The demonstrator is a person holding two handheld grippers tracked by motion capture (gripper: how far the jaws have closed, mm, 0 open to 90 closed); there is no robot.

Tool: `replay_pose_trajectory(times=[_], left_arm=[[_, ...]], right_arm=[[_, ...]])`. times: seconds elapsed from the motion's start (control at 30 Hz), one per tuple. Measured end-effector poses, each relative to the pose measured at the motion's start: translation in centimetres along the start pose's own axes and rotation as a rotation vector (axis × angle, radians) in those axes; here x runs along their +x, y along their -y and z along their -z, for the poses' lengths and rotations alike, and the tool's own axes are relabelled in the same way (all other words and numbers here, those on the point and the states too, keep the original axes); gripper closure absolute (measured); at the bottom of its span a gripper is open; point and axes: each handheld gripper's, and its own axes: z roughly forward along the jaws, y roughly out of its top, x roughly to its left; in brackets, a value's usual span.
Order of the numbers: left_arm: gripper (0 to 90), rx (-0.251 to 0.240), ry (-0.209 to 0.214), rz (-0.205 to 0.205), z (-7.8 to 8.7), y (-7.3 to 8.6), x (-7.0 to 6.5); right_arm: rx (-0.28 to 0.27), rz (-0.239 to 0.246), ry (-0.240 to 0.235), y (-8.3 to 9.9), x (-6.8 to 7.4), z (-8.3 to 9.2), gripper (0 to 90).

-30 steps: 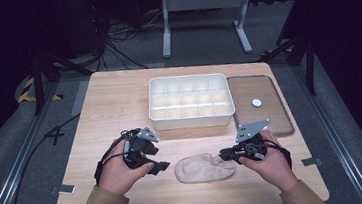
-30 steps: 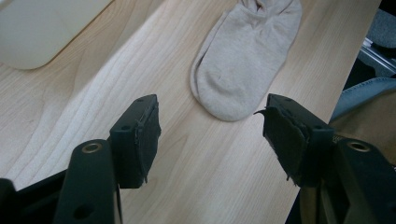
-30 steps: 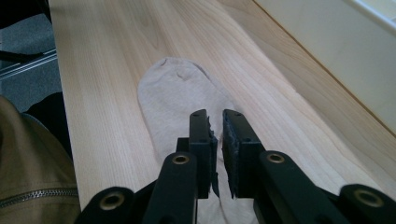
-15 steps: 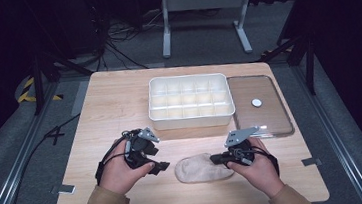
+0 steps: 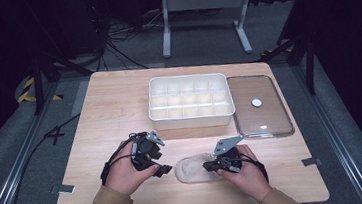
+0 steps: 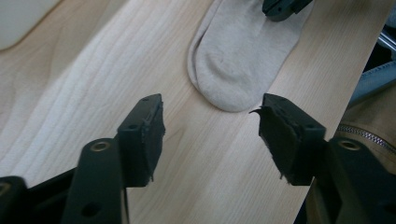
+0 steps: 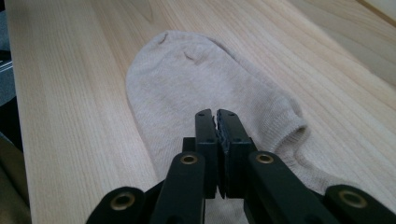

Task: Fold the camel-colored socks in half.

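With its jaws pressed together, the right gripper (image 7: 218,122) is being lowered onto the beige sock (image 5: 198,168) at the bench's (image 5: 119,103) six o'clock edge, suggesting folding is being started, while the left gripper (image 6: 210,128), jaws apart and just being narrowed around nothing, is being held at the sock's nine o'clock.

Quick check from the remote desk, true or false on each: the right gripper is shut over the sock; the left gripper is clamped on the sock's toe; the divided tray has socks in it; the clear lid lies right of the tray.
1. The right gripper is shut over the sock. True; whether fabric is pinched between the pads cannot be told.
2. The left gripper is clamped on the sock's toe. False: its jaws stand apart over bare table, short of the toe.
3. The divided tray has socks in it. False: its compartments look empty.
4. The clear lid lies right of the tray. True.
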Motion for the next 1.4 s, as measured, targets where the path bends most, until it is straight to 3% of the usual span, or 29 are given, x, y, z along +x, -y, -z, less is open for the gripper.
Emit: replay_pose_trajectory(times=[0.1,0.2,0.33,0.4,0.5,0.57,0.63,0.83,1.0,1.13,1.3,1.4], left_arm=[[42.6,0.016,0.000,0.014,-0.5,-0.1,0.0],[40.6,0.026,-0.030,-0.017,-0.9,-0.2,-0.3],[40.2,0.023,-0.058,-0.020,-1.2,-0.4,-0.5],[43.7,0.014,-0.037,-0.007,-1.5,-0.3,-0.4],[57.0,-0.013,0.023,0.059,-2.3,-0.2,0.0],[62.4,-0.019,0.032,0.071,-2.6,-0.2,0.1],[64.4,-0.047,0.048,0.118,-3.3,-0.2,0.3],[61.8,-0.036,0.023,0.145,-5.1,-0.4,0.3],[63.3,-0.007,-0.003,0.133,-6.8,-0.5,-0.1],[63.8,-0.005,-0.019,0.126,-7.1,-0.6,-0.4],[64.1,0.000,-0.081,0.075,-7.4,-0.8,-1.2],[63.2,0.007,-0.102,0.070,-7.5,-0.9,-1.6]], right_arm=[[0.028,0.001,0.017,0.3,-0.2,-0.5,88.7],[0.028,-0.002,0.009,0.5,-0.4,-0.7,89.2],[0.026,0.006,0.009,0.6,-0.4,-0.7,89.3],[0.029,0.008,0.012,0.6,-0.3,-0.7,89.3],[0.026,0.015,0.014,0.6,-0.3,-0.8,89.3],[0.022,0.016,0.014,0.6,-0.3,-0.8,89.3],[0.014,0.013,0.015,0.8,-0.3,-0.7,89.3],[-0.005,0.022,0.018,1.0,-0.2,-0.7,89.2],[-0.011,0.028,0.024,1.1,-0.1,-0.7,89.1],[-0.016,0.029,0.024,1.2,-0.1,-0.7,89.0],[-0.015,0.034,0.026,1.2,-0.1,-0.7,88.8],[-0.015,0.044,0.028,1.2,0.0,-0.7,88.5]])
